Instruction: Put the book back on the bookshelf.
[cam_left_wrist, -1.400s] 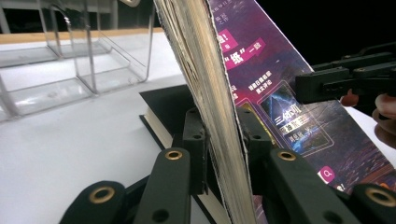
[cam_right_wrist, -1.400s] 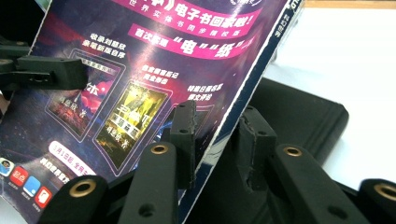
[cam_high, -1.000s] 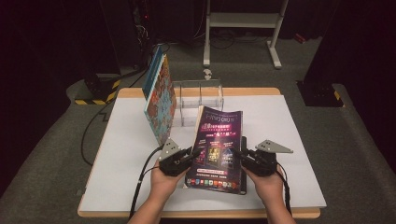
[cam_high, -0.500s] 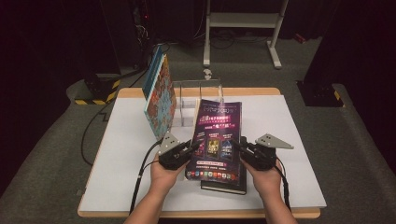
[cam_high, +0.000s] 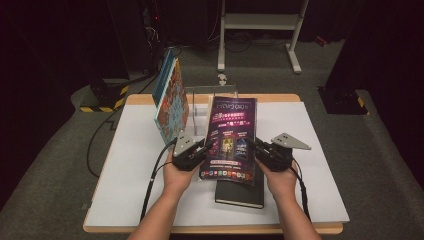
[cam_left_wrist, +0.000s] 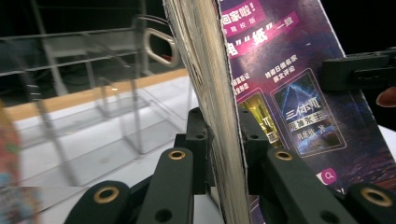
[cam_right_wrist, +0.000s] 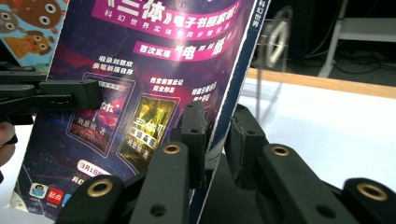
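Observation:
A purple magazine (cam_high: 231, 137) with Chinese print hangs tilted above the table, its far end toward the clear rack (cam_high: 200, 102). My left gripper (cam_high: 202, 150) is shut on its left edge; in the left gripper view the page stack (cam_left_wrist: 219, 93) runs between the jaws (cam_left_wrist: 224, 135). My right gripper (cam_high: 254, 147) grips the right edge, and its jaws (cam_right_wrist: 217, 126) have just been closing with the cover's edge (cam_right_wrist: 140, 70) between them. A black book (cam_high: 240, 190) lies flat on the table below the magazine.
A colourful picture book (cam_high: 172, 107) stands upright at the rack's left. The rack's clear dividers (cam_left_wrist: 116, 107) rise just beyond the magazine. The white table top (cam_high: 135, 165) spreads to both sides, and a metal stand (cam_high: 260, 22) is on the floor behind.
Both grippers have lifted the magazine and carried it toward the rack. The black book beneath it has come into view.

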